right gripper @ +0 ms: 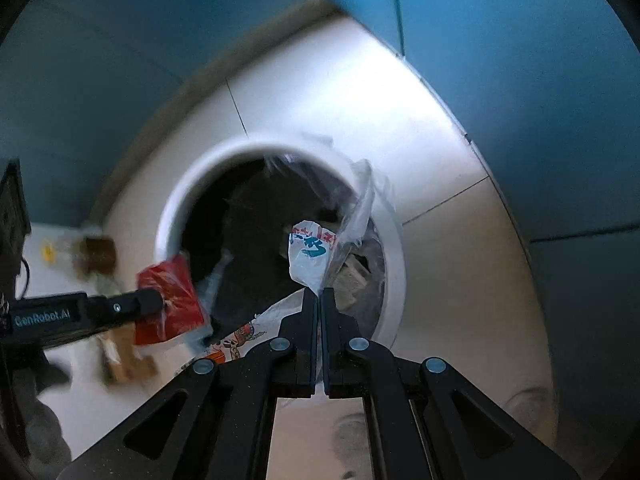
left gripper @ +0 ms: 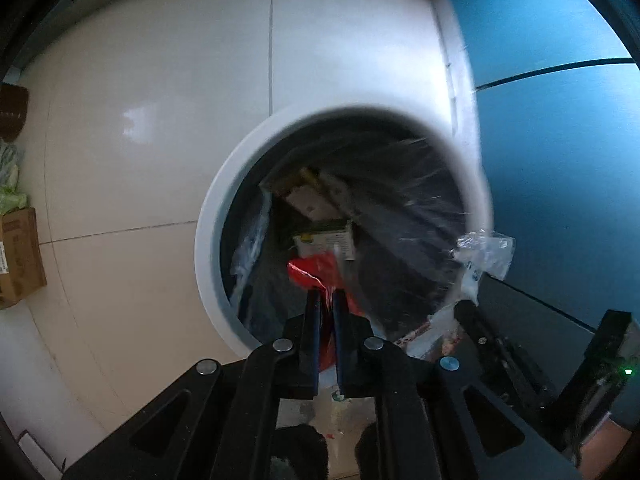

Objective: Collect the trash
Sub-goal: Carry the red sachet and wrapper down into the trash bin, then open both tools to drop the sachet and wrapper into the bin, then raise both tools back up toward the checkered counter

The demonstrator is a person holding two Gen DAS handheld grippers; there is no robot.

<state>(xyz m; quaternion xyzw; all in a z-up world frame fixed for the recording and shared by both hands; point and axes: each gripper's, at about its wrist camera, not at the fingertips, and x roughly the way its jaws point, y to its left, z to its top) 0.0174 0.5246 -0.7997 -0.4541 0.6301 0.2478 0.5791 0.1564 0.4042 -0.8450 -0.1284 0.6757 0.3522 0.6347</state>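
A white round bin (left gripper: 208, 240) with a dark liner stands on the tile floor, with cardboard boxes (left gripper: 316, 200) lying inside it. My left gripper (left gripper: 326, 298) points down over the bin's near rim, shut on a red wrapper (left gripper: 312, 272). In the right wrist view the same left gripper (right gripper: 160, 300) comes in from the left with the red wrapper (right gripper: 172, 296) at the bin's rim (right gripper: 280, 146). Over the bin's mouth, my right gripper (right gripper: 320, 292) is shut on a white plastic wrapper (right gripper: 310, 252) printed in red and blue. In the left wrist view the right gripper (left gripper: 466, 312) shows at the bin's right edge under crumpled clear plastic (left gripper: 486, 250).
Blue cabinet fronts (left gripper: 560, 140) stand close to the bin's right and far sides. A cardboard box (left gripper: 20, 260) and green packets (left gripper: 12, 184) sit on the floor at the left. Blurred brown items (right gripper: 98, 256) lie on the floor left of the bin.
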